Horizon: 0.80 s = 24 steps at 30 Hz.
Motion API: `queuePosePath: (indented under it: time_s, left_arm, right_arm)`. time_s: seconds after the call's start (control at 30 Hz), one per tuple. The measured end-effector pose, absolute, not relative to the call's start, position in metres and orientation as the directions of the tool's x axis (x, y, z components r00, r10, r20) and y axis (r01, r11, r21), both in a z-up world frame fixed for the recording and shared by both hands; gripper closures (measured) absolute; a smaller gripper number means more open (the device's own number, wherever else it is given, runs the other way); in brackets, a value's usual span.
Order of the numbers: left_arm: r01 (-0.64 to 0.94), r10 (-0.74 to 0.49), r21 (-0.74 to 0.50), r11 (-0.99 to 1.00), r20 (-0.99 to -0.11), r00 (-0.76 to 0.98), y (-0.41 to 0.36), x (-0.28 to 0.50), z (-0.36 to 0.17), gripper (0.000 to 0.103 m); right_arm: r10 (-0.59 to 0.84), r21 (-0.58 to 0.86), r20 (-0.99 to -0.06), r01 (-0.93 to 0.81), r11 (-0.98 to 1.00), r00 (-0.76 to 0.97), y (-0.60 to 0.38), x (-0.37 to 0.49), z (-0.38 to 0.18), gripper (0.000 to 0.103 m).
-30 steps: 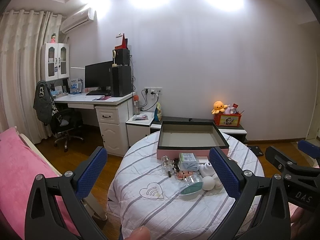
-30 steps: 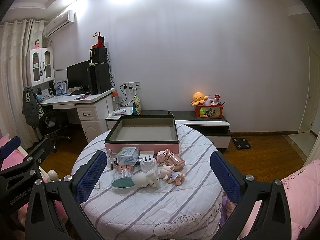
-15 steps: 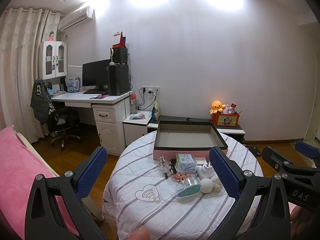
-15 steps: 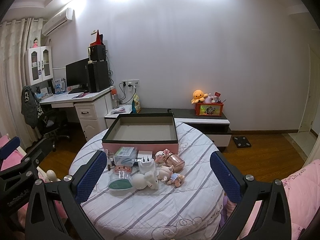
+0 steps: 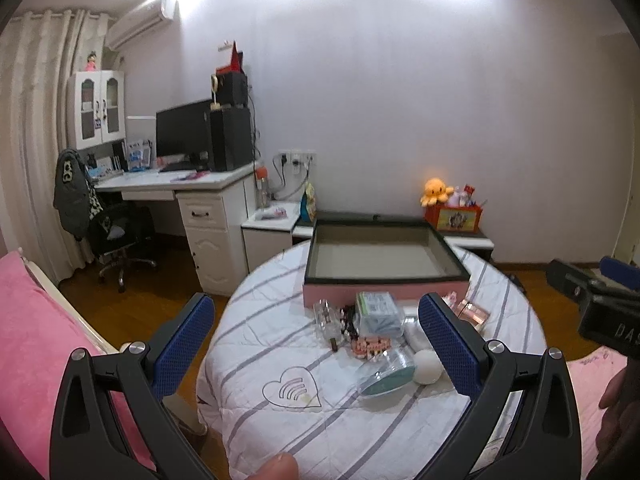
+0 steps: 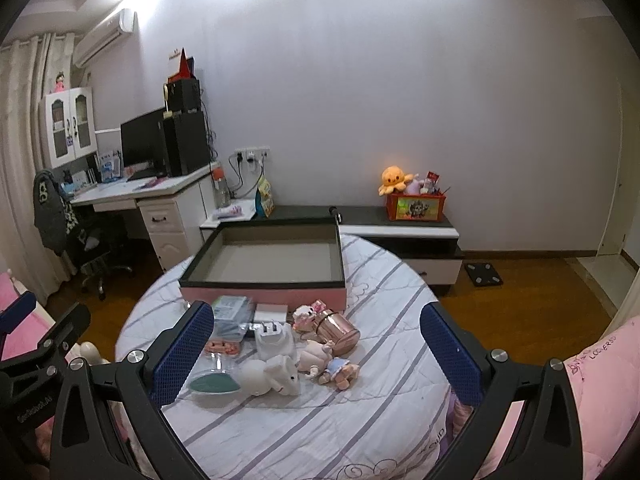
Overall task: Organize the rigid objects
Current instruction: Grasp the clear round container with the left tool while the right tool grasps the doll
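Right wrist view: the clutter you are to sort lies in a loose cluster on the round counter (image 6: 320,420), which is draped in a white cloth with grey stripes. The cluster sits just in front of the open pink-sided box (image 6: 264,294), whose dark-rimmed interior holds nothing visible. In the cluster: a rose-gold metal cup (image 6: 338,332) lying on its side, a white charger plug (image 6: 274,338) standing beside it, a white plush rabbit (image 6: 276,374) touching a small doll in a blue dress (image 6: 338,370), a clear case with a teal insert (image 6: 214,382) at the near left, and a pale teal packet (image 6: 230,310) close against the box wall.

Your right gripper (image 6: 316,356) is spread wide, holding nothing, raised above the near half of the counter and clear of every item.

Left wrist view: your left gripper (image 5: 316,348) is likewise spread wide and empty, held off the counter's left side. Between its fingers you see the same packet (image 5: 378,312), a small clear bottle (image 5: 328,318), a pink block piece (image 5: 370,346) and a white ball (image 5: 428,366). The right gripper's body (image 5: 604,304) shows at the right edge.

Beyond: a white desk (image 6: 160,192) with a monitor, and an orange octopus plush (image 6: 394,178) on the low cabinet.
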<state>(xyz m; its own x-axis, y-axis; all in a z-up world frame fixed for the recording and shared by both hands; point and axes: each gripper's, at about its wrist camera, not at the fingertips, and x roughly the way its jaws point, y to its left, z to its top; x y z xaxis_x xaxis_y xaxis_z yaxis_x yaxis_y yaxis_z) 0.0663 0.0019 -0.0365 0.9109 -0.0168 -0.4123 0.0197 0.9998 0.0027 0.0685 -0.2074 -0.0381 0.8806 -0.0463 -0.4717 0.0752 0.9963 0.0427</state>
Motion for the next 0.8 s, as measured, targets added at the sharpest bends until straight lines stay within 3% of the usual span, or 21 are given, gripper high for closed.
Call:
queuePosePath:
  time_s: [0.4,0.8]
  left_arm:
    - [0.079,-0.066,-0.003,0.997,-0.573,0.817,-0.014,0.118,-0.112,0.0]
    - [0.12,-0.111,-0.031,0.992,-0.646,0.755,-0.028,0.134,-0.152,0.0]
  right_arm:
    - [-0.035,0.033,-0.647,0.074,0.997,0.762,-0.221,0.123,-0.119,0.0]
    - [0.025,0.047,-0.717,0.013,0.999,0.696,-0.216,0.143,-0.156,0.0]
